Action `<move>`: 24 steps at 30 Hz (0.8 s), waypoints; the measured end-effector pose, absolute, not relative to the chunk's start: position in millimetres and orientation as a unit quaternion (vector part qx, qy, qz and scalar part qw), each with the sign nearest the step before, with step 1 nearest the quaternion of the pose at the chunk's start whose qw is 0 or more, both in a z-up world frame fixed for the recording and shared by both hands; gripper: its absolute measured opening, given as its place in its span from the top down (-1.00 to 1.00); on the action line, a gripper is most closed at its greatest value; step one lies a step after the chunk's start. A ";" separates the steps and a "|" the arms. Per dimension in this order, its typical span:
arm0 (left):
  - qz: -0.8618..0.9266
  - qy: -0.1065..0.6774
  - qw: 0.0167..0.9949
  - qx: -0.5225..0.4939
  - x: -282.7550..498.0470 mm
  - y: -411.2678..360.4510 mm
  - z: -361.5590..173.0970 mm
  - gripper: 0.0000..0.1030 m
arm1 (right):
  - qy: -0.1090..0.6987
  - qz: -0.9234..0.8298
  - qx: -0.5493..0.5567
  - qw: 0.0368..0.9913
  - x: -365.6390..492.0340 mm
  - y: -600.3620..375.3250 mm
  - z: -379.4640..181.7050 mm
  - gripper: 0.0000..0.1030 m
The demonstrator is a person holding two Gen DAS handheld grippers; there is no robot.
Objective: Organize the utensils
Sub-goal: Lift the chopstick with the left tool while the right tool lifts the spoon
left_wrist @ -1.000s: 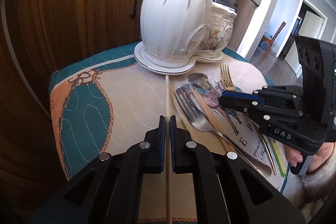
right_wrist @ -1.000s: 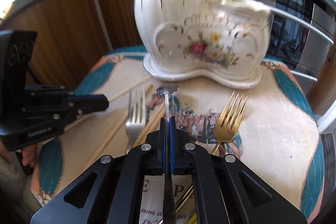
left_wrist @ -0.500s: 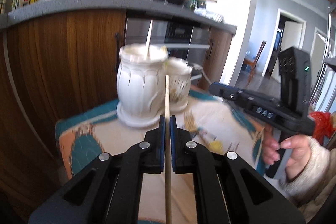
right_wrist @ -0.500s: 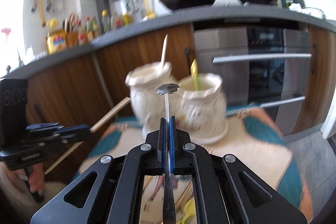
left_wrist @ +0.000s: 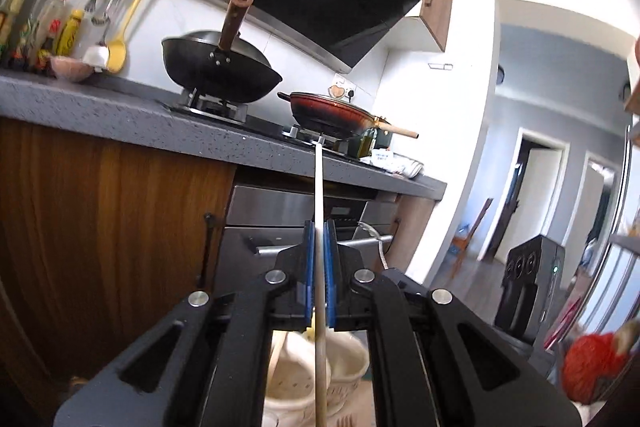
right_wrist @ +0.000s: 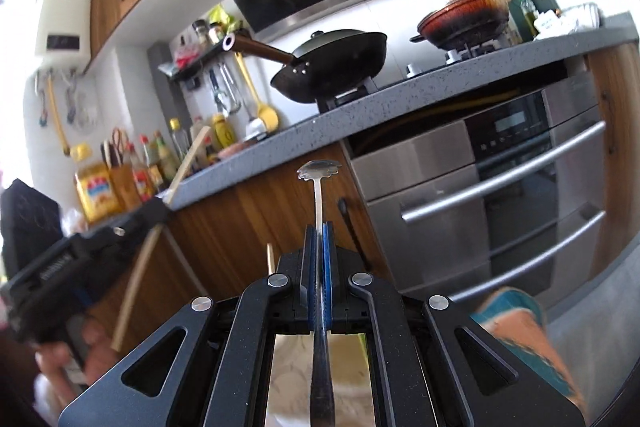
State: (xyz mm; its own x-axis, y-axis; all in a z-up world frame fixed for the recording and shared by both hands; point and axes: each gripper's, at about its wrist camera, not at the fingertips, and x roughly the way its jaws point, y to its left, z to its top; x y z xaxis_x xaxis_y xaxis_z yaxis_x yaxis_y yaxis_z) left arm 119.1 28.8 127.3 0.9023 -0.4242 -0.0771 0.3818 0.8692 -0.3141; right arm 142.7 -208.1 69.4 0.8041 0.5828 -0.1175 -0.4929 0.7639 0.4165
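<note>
Left wrist view: a wooden chopstick (left_wrist: 319, 211) is clamped in the left gripper (left_wrist: 319, 275), carried above the white ceramic holder (left_wrist: 316, 383); lowering it tip-down into a compartment is judged next. Right wrist view: a silver utensil (right_wrist: 319, 195) is pinched in the right gripper (right_wrist: 319, 279), likewise mid-carry, with grey countertop (right_wrist: 400, 95), oven (right_wrist: 500, 187) and wok (right_wrist: 336, 63) behind.

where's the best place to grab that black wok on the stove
Probably its brown handle, the only slim part: it rises at a slant from the wok rim toward the counter's front. Come from that front side and close across the shaft, not the wide round bowl.
</note>
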 end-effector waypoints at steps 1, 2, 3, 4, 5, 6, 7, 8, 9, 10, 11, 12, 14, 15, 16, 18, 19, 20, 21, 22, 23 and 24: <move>-0.206 0.071 0.964 -0.152 124.2 30.7 125.5 0.92 | 0.117 0.290 0.188 0.931 149.2 -205.4 70.3 0.92; -0.207 0.068 0.963 -0.158 132.7 30.1 124.5 0.92 | 0.114 0.290 0.184 0.932 151.7 -202.5 71.5 0.92; -0.207 0.068 0.963 -0.157 140.4 28.2 123.3 0.92 | 0.107 0.286 0.175 0.936 157.5 -198.5 72.1 0.92; -0.201 0.072 0.965 -0.150 148.2 25.2 120.8 0.92 | 0.104 0.285 0.170 0.938 161.2 -196.2 71.6 0.92; -0.201 0.073 0.966 -0.148 152.3 24.2 116.9 0.92 | 0.104 0.284 0.167 0.939 164.3 -194.7 70.3 0.92; -0.203 0.076 0.965 -0.147 156.8 23.3 111.9 0.92 | 0.105 0.284 0.166 0.939 169.5 -194.3 68.0 0.92; -0.196 0.079 0.967 -0.142 161.0 22.1 107.5 0.92 | 0.108 0.284 0.166 0.938 174.1 -194.5 65.2 0.92; -0.190 0.078 0.969 -0.138 164.8 21.7 103.0 0.92 | 0.109 0.284 0.166 0.938 176.4 -194.8 62.7 0.92; -0.191 0.079 0.969 -0.138 168.1 22.0 99.3 0.92 | 0.108 0.283 0.167 0.938 179.6 -195.1 59.7 0.92; -0.189 0.079 0.969 -0.140 170.5 22.7 96.5 0.92 | 0.107 0.281 0.168 0.939 181.1 -195.5 57.0 0.92; -0.184 0.080 0.970 -0.138 172.4 22.6 93.2 0.92 | 0.108 0.279 0.170 0.939 182.9 -195.6 54.0 0.92; -0.181 0.077 0.971 -0.137 173.8 23.2 90.7 0.92 | 0.110 0.278 0.171 0.939 185.8 -195.1 51.0 0.92; -0.179 0.077 0.972 -0.134 175.7 23.0 86.9 0.92 | 0.112 0.275 0.173 0.939 190.5 -193.9 46.4 0.92; -0.177 0.073 0.973 -0.132 175.4 23.2 85.1 0.92 | 0.113 0.273 0.172 0.940 191.2 -193.2 45.0 0.92; -0.178 0.072 0.973 -0.131 175.1 23.0 82.8 0.92 | 0.114 0.272 0.171 0.940 192.9 -192.2 43.4 0.92; -0.175 0.074 0.974 -0.126 175.2 21.9 79.4 0.92 | 0.114 0.266 0.165 0.943 193.1 -189.9 40.5 0.92; -0.176 0.073 0.974 -0.122 174.2 21.1 77.9 0.92 | 0.111 0.261 0.161 0.945 192.4 -189.4 39.4 0.92; -0.174 0.071 0.975 -0.119 174.6 21.2 77.9 0.92 | 0.109 0.259 0.159 0.946 192.6 -189.4 39.0 0.92; -0.172 0.069 0.976 -0.114 173.8 21.0 77.6 0.92 | 0.108 0.255 0.157 0.948 192.5 -189.1 38.2 0.92; -0.172 0.066 0.976 -0.113 172.6 21.1 77.7 0.92 | 0.106 0.250 0.156 0.950 192.3 -189.0 37.3 0.92; -0.172 0.064 0.977 -0.110 170.7 20.9 77.9 0.92 | 0.106 0.248 0.154 0.951 192.6 -188.4 36.6 0.92; -0.173 0.064 0.977 -0.106 169.6 20.0 78.1 0.92 | 0.107 0.245 0.150 0.952 193.4 -187.4 35.4 0.92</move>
State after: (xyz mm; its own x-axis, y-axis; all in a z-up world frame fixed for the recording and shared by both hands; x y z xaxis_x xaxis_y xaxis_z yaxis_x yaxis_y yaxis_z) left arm 169.6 20.0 78.1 0.9320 -0.3515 -0.0885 0.3244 0.9177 -0.2292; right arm 193.4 -187.4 35.4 0.8574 0.4979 -0.1307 -0.4336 0.8354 0.3379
